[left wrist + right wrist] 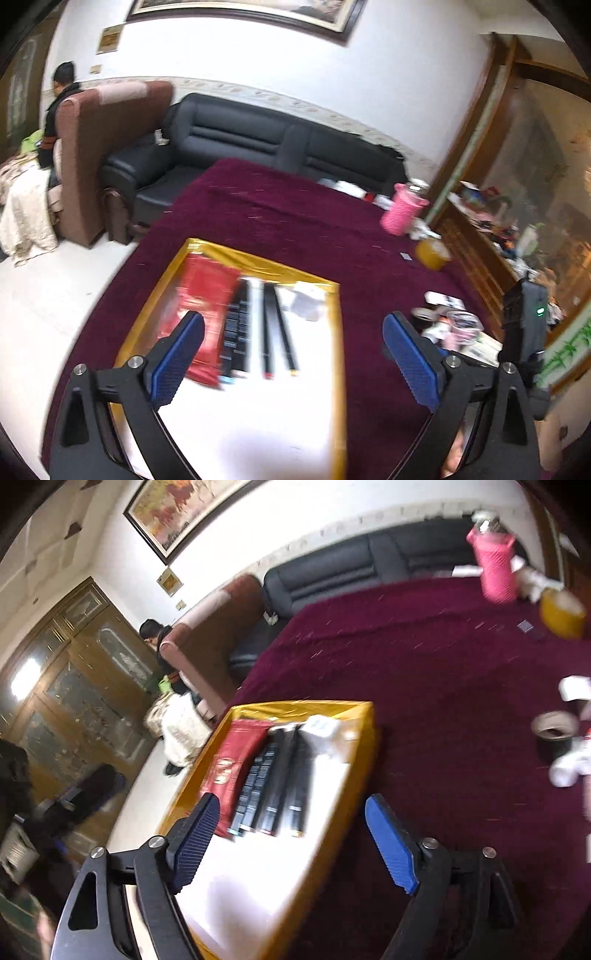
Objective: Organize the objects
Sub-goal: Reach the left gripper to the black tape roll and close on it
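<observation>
**Both grippers wide above the gold box**

My left gripper (pixel 293 345) and right gripper (pixel 291 834) both gape wide, holding nothing. Beyond their tips the gold-rimmed box (pixel 258 260) sits on the maroon table (pixel 280 214) near its front edge, with a red packet (pixel 207 295), black keyboard (pixel 238 328) and two black pens (pixel 277 328) lined against the box's far edge.

black sofa (pixel 280 144) | brown armchair (pixel 99 155) | framed picture (pixel 184 513) | seated person (pixel 59 110), blurred

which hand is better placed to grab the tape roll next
Probably right. The tape roll lies on the cloth right of the gold box, the open right hand-held gripper's side; the left hand-held gripper hovers over the box.
</observation>
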